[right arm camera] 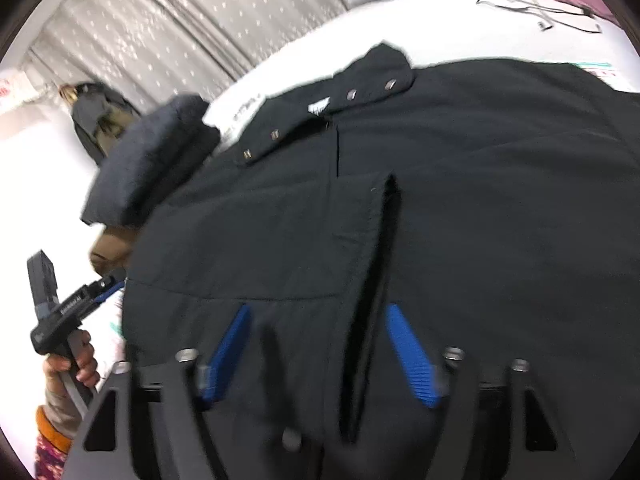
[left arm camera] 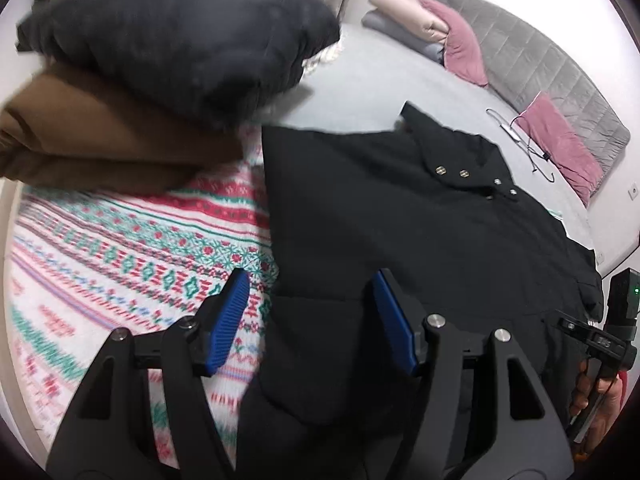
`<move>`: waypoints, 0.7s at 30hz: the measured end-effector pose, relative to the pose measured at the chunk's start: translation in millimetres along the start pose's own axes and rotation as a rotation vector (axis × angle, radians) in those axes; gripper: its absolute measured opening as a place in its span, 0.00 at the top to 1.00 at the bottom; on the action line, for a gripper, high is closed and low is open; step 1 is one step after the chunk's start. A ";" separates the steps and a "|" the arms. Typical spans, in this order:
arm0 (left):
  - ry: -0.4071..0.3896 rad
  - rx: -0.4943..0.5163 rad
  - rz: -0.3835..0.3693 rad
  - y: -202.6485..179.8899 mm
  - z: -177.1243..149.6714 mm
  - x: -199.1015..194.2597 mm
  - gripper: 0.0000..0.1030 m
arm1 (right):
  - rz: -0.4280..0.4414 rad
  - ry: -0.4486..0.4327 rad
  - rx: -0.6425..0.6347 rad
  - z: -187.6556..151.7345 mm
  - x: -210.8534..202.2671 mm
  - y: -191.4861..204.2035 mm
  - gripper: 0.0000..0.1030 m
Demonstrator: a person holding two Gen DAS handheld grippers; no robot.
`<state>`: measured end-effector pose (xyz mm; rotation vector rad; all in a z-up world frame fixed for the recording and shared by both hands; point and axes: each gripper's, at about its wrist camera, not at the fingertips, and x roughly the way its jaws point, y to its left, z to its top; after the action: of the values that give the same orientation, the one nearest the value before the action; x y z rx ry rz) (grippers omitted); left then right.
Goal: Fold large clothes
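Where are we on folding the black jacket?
Done: folded brown garment and dark one stacked. In hand: black jacket lies flat, unfolded; left gripper and right gripper open at its hem. Left: every fold.

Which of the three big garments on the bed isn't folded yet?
The black coat, spread flat with its snap collar showing. The dark grey garment and brown garment sit folded in a stack beside it.

Both grippers' fingers (left arm camera: 230,320) (right arm camera: 408,354) apart, angled downward
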<state>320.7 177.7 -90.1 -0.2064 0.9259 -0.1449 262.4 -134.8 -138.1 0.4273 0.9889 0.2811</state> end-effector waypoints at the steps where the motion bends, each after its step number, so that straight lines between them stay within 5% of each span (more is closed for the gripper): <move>1: 0.000 -0.008 0.009 -1.0 0.8 3.3 0.37 | -0.021 0.003 -0.007 3.8 6.7 1.8 0.53; 3: -0.050 -0.016 0.008 -4.3 2.9 3.4 0.37 | -0.049 -0.006 -0.046 16.0 15.0 8.8 0.85; 8: -0.206 0.045 -0.102 -27.2 -1.4 -20.3 0.37 | -0.046 -0.197 -0.166 45.8 -17.6 33.9 0.91; 10: -0.158 0.081 -0.155 -36.4 -7.2 -6.5 0.37 | -0.102 -0.211 -0.169 53.9 -13.8 28.6 0.91; 13: -0.020 0.189 -0.063 -47.9 -23.1 34.6 0.37 | -0.238 -0.078 -0.153 52.5 20.4 9.1 0.82; 14: -0.029 0.252 -0.027 -53.5 -30.5 40.9 0.37 | -0.263 -0.038 -0.151 47.1 29.9 3.3 0.75; 17: -0.037 0.269 -0.001 -59.8 -28.8 33.3 0.37 | -0.328 -0.100 -0.179 34.3 19.8 0.1 0.53; 21: -0.047 0.245 -0.070 -64.8 -26.9 8.2 0.36 | -0.321 -0.168 -0.190 36.4 -9.0 10.5 0.52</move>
<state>301.6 110.0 -96.7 -0.0146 0.8463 -0.3151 288.3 -137.3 -109.2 0.1131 0.8418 0.0463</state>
